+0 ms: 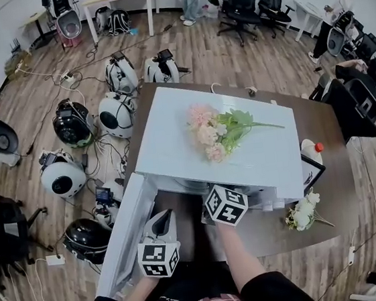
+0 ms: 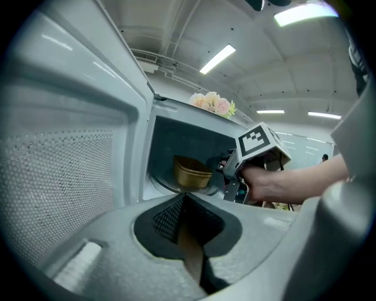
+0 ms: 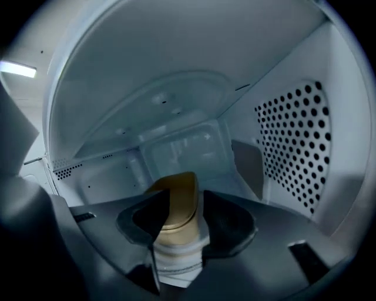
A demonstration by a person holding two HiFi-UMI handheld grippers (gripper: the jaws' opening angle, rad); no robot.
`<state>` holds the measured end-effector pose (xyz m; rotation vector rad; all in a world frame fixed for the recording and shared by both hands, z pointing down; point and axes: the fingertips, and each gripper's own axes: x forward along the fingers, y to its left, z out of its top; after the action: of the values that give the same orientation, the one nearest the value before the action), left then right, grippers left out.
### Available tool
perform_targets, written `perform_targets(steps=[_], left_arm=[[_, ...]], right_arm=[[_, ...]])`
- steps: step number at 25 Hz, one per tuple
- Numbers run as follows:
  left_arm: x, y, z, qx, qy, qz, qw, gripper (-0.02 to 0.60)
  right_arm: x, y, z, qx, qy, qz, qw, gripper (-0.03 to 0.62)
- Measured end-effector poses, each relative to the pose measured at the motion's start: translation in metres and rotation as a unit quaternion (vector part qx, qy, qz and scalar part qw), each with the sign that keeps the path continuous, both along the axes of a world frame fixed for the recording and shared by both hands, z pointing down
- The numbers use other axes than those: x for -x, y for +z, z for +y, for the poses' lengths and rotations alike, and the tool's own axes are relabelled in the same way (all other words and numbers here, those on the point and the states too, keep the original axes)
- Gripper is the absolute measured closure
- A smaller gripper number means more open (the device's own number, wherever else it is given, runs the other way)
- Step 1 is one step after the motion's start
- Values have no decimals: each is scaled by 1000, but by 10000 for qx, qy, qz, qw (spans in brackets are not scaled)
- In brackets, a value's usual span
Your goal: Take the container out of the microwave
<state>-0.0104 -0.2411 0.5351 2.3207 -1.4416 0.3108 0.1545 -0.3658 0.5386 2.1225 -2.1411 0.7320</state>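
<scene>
Grasp step: right gripper (image 3: 183, 206), inside microwave (image 1: 256, 159), seems clamped on the rim of container (image 2: 191, 171) sitting in the cavity; left gripper (image 2: 183, 199) closed, empty, by door (image 2: 64, 164); next, withdraw level.

A flower bunch (image 1: 216, 131) lies on the microwave (image 1: 173, 134) on the table (image 1: 321, 138); the container (image 2: 191, 172) sits inside, door (image 1: 124, 241) open left

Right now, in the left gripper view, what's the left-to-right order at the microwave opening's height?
Open white microwave door with perforated inner panel → round gold container → right gripper carrying its marker cube → person's hand
</scene>
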Motion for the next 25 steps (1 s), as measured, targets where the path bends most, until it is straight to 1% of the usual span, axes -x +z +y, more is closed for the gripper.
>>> perform_targets(steps=[3,7,8,11,15,17,20,25], left_arm=[[5,2,-4,27,-131,-15,9999,572],[9,-6,-10,-97,-192,-7,9998,572],[11,-8,-11,-89,-209,40,9997,572],[13,-12,-16,-48,-206,353,9992,572],[6,-19,-20,-155,33,440,9989,572],[-1,-21,-18,-137,258,598,9978,572],[-12,-26,-15,-190,535,725,9958,572],[-12,-30,-17,-246,599,720,9953,572]], right_arm=[[0,4,-6,7,4,106,9999,421],[0,14,-10,182,-68,212,9996,421],[1,15,-10,208,-80,257,9994,421],[0,16,-12,183,-114,443,9988,421],[2,22,-10,443,-192,507,9975,424],[4,25,-7,552,-265,599,9963,423],[5,28,-2,626,-282,438,9967,430],[6,30,0,816,-291,203,9960,436]])
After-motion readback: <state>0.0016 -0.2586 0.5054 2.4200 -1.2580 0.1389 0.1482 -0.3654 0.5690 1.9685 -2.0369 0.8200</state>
